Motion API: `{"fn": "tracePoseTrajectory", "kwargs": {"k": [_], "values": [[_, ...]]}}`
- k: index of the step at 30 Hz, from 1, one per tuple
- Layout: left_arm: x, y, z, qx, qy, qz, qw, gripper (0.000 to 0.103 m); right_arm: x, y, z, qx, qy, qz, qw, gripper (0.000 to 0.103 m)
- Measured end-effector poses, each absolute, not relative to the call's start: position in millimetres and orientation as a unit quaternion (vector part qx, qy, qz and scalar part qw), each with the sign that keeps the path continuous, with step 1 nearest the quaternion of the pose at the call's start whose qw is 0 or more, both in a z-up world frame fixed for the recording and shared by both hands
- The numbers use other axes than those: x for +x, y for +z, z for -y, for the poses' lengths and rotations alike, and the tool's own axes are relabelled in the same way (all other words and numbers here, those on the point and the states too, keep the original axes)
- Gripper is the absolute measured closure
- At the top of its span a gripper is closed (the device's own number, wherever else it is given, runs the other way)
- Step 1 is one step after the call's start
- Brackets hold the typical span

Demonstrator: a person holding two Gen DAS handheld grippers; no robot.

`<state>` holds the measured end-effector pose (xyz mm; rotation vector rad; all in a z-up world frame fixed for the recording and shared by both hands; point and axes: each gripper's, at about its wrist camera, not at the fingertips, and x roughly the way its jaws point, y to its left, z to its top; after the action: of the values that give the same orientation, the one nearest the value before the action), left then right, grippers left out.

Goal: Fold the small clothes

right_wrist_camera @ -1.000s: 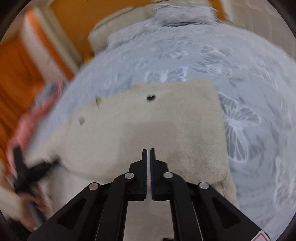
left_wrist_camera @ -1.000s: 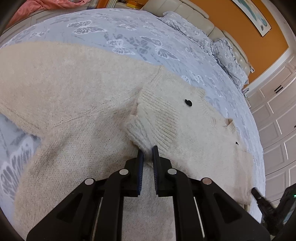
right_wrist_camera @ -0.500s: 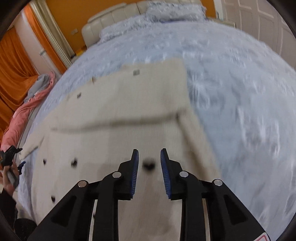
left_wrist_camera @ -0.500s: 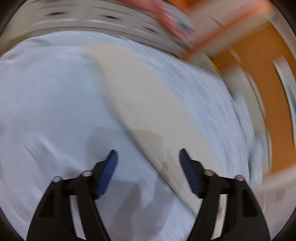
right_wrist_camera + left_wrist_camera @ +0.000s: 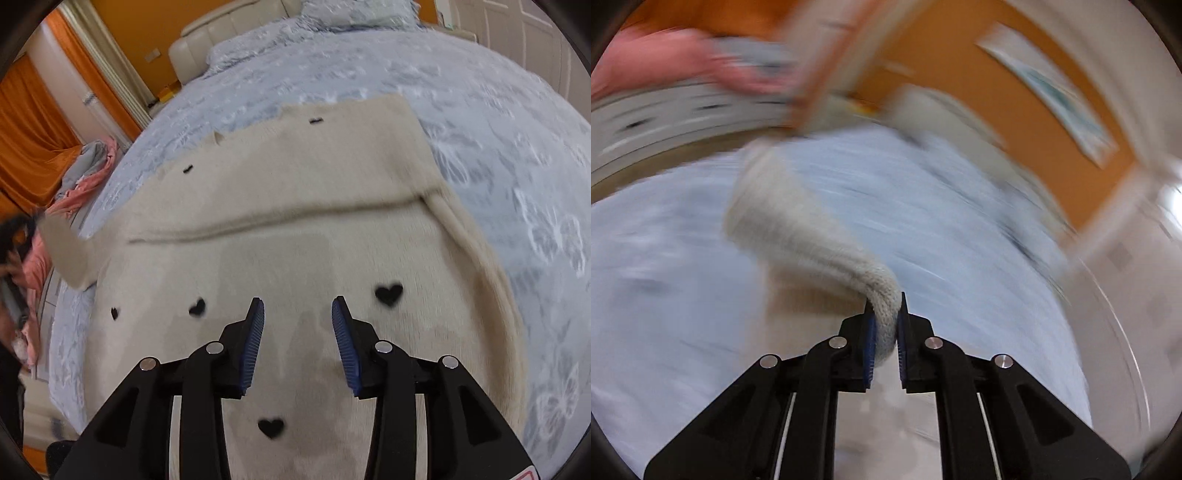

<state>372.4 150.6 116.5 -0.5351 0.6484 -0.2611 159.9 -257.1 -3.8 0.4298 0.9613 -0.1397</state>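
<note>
On the bedspread (image 5: 498,110), left gripper (image 5: 885,314) pinches sweater (image 5: 295,184); right gripper (image 5: 297,310) spread.

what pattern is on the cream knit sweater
Small black hearts on the cream knit sweater, clearest in the right wrist view.

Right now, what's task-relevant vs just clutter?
Job:
- cream sweater
- its sleeve, clamped in left gripper
- right gripper, open above the sweater

Lying about:
- pink and grey clothes
- pillows
- bedspread
</note>
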Motion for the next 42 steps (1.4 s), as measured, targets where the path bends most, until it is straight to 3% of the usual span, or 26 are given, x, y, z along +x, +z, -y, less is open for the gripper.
{"fn": "tracePoseTrajectory", "kwargs": {"k": [3, 5, 7, 9, 12, 14, 18, 21, 22, 23, 24, 27, 30, 31, 33, 35, 38, 42], "values": [[348, 109, -35, -0.231, -0.234, -0.345, 0.879, 0.087, 168, 0, 264, 0.210, -0.070, -0.447, 0.867, 0.064], [332, 80, 17, -0.235, -0.263, -0.386, 0.853, 0.068, 172, 0, 272, 0.219, -0.074, -0.443, 0.866, 0.060], [319, 37, 47, -0.264, -0.264, -0.439, 0.817, 0.068, 175, 0, 283, 0.231, -0.076, -0.446, 0.862, 0.057], [311, 3, 43, -0.315, -0.235, -0.473, 0.788, 0.068, 179, 1, 293, 0.239, -0.063, -0.445, 0.860, 0.054], [304, -15, -3, -0.381, -0.171, -0.463, 0.781, 0.065, 196, 3, 304, 0.245, -0.039, -0.442, 0.862, 0.043], [305, -17, -35, -0.394, -0.126, -0.451, 0.791, 0.056, 215, -1, 311, 0.262, -0.026, -0.442, 0.858, 0.043], [327, -20, -89, -0.419, -0.045, -0.431, 0.797, 0.051, 267, -19, 327, 0.301, -0.040, -0.440, 0.845, 0.043], [340, -34, -107, -0.433, -0.022, -0.442, 0.785, 0.054, 304, -37, 326, 0.329, -0.037, -0.453, 0.827, 0.046], [340, -37, -115, -0.435, -0.021, -0.447, 0.781, 0.065, 313, -40, 323, 0.335, -0.029, -0.457, 0.824, 0.072], [339, -39, -112, -0.435, -0.021, -0.449, 0.780, 0.087, 323, -40, 318, 0.337, -0.018, -0.460, 0.821, 0.094], [344, -36, -114, -0.435, -0.022, -0.448, 0.781, 0.097, 327, -31, 316, 0.344, -0.007, -0.453, 0.823, 0.094], [348, -3, -119, -0.415, -0.027, -0.396, 0.818, 0.096, 304, 42, 314, 0.349, 0.041, -0.328, 0.877, 0.095], [354, 1, -106, -0.378, -0.046, -0.404, 0.832, 0.096, 267, 69, 328, 0.326, 0.015, -0.262, 0.908, 0.095], [356, -7, -96, -0.358, -0.044, -0.424, 0.831, 0.096, 264, 59, 333, 0.319, -0.007, -0.273, 0.907, 0.095], [358, -25, -82, -0.332, -0.035, -0.457, 0.824, 0.096, 276, -4, 347, 0.299, -0.068, -0.375, 0.875, 0.095], [361, -40, -72, -0.333, -0.028, -0.477, 0.813, 0.096, 278, -50, 362, 0.338, -0.091, -0.431, 0.832, 0.096], [358, -41, -73, -0.329, -0.030, -0.470, 0.819, 0.093, 263, -31, 368, 0.378, -0.084, -0.369, 0.845, 0.095], [348, -31, -86, -0.317, -0.027, -0.469, 0.824, 0.087, 271, -37, 365, 0.327, -0.115, -0.427, 0.835, 0.092]]}}
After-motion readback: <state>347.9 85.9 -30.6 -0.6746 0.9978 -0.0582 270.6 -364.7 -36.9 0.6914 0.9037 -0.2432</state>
